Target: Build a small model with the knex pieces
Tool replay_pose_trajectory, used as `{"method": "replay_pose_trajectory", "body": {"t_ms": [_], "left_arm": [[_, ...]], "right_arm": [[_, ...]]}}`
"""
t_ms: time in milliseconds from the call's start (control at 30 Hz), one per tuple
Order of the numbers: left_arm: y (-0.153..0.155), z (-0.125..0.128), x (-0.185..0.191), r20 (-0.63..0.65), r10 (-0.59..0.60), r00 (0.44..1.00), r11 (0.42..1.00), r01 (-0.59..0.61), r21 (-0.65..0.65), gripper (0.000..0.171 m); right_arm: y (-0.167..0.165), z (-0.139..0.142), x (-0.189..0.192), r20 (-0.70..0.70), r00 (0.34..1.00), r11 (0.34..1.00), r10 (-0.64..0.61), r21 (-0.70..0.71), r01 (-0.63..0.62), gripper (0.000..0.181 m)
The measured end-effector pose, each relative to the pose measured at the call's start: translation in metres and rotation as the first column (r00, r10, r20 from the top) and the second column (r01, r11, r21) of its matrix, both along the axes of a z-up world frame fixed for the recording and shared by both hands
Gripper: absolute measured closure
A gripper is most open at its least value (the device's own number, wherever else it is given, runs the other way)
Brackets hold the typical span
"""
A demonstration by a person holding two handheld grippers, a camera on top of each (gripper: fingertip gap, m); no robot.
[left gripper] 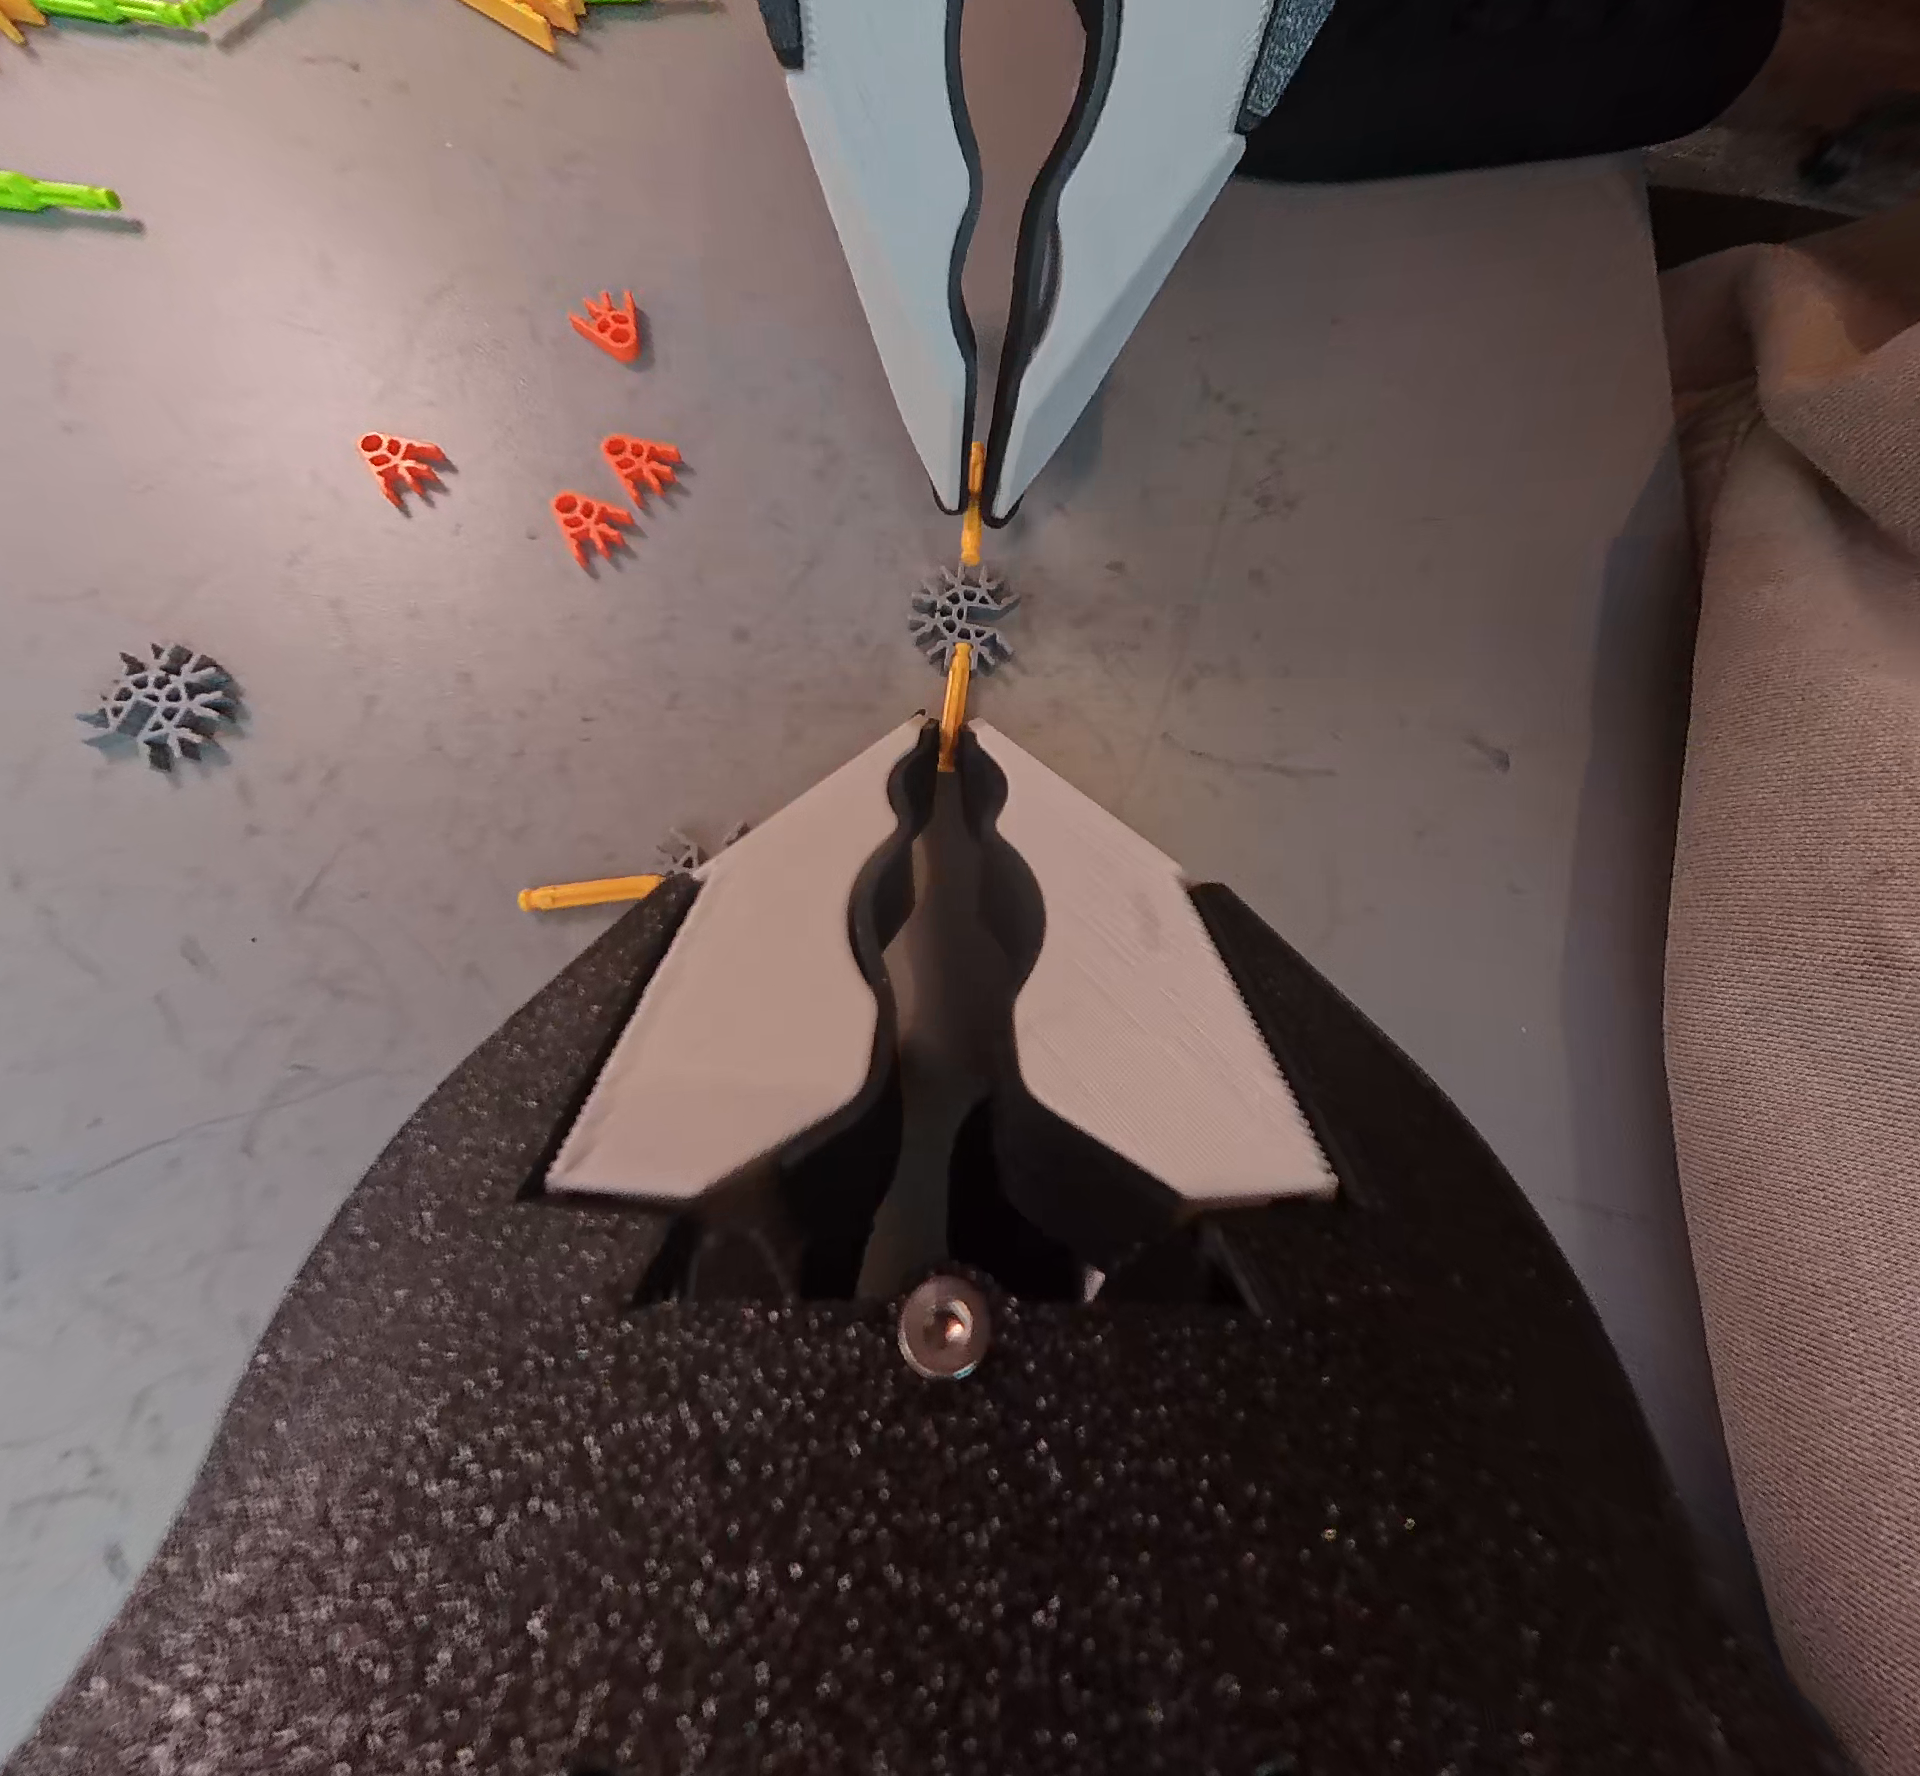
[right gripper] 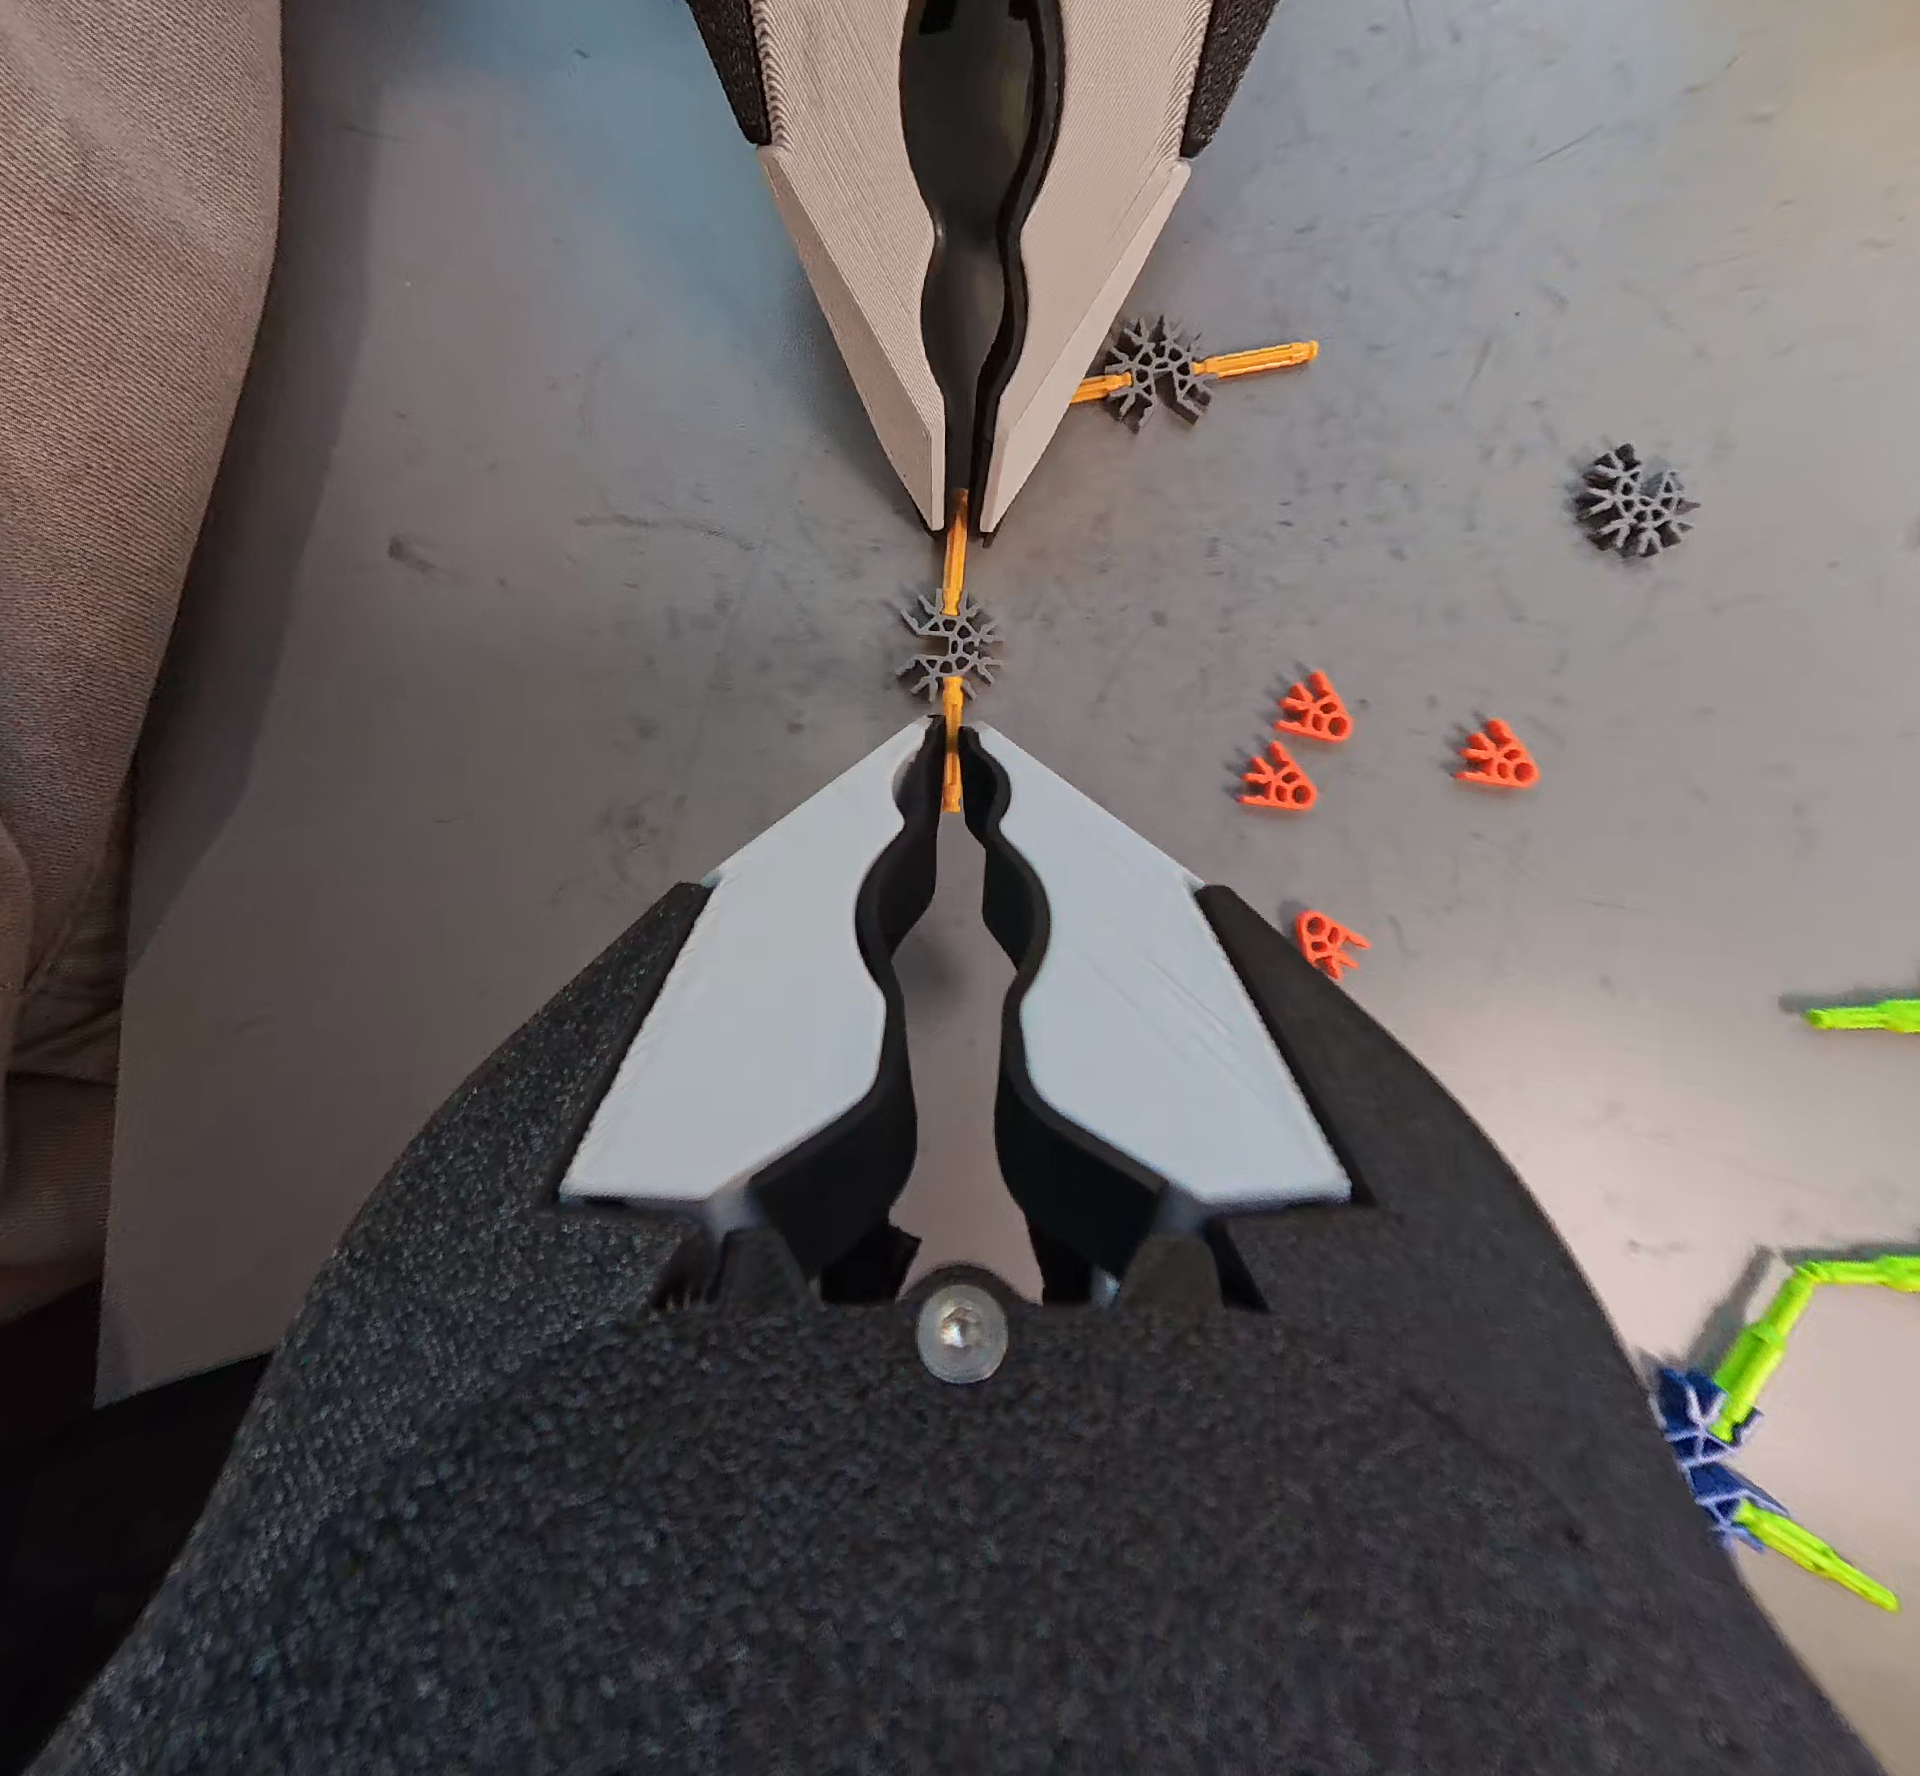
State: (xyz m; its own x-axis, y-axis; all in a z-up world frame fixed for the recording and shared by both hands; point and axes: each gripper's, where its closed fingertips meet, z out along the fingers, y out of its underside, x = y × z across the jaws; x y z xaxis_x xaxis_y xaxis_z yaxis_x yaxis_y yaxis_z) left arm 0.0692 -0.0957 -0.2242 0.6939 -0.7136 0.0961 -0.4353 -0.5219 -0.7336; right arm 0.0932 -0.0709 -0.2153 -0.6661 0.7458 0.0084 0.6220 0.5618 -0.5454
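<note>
Jaws of the left gripper point(left gripper: 943, 739) pinch one yellow rod point(left gripper: 954, 692), jaws of the right gripper point(right gripper: 951, 739) another yellow rod point(right gripper: 951, 776). Both rods plug into opposite sides of a grey snowflake connector point(left gripper: 962, 609) over the grey tabletop point(left gripper: 416, 999). Four orange wedge connectors point(left gripper: 592, 521) lie beside it.

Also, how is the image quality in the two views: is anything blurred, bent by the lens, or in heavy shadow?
Left wrist view: wide-angle bending at the edges; the grey connector mid-frame is sharp, and the left hand-held gripper body near the lens looks slightly soft. Right wrist view: same bending; the green rods at the right edge are smeared; the right hand-held gripper casts soft shadow on the table.
</note>
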Motion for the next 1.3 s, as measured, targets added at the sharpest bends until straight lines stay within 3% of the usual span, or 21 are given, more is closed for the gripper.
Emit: {"method": "replay_pose_trajectory", "body": {"t_ms": [633, 800, 1300], "left_arm": [[-0.001, 0.0, 0.0, -0.002, 0.011, 1.0, 1.0, -0.011, -0.008, 0.168], [-0.001, 0.0, 0.0, -0.001, 0.011, 1.0, 1.0, -0.011, -0.008, 0.168], [-0.002, 0.0, 0.0, 0.013, 0.018, 1.0, 1.0, -0.018, -0.022, 0.168]], "right_arm": [[-0.002, -0.005, 0.001, 0.036, 0.999, 0.999, -0.034, 0.008, 0.034, 0.174], [-0.008, 0.002, -0.004, 0.011, 0.999, 0.999, -0.034, -0.006, 0.034, 0.181], [-0.01, -0.008, -0.005, 0.244, 0.97, 0.983, 0.005, 0.178, -0.05, 0.181]]}}
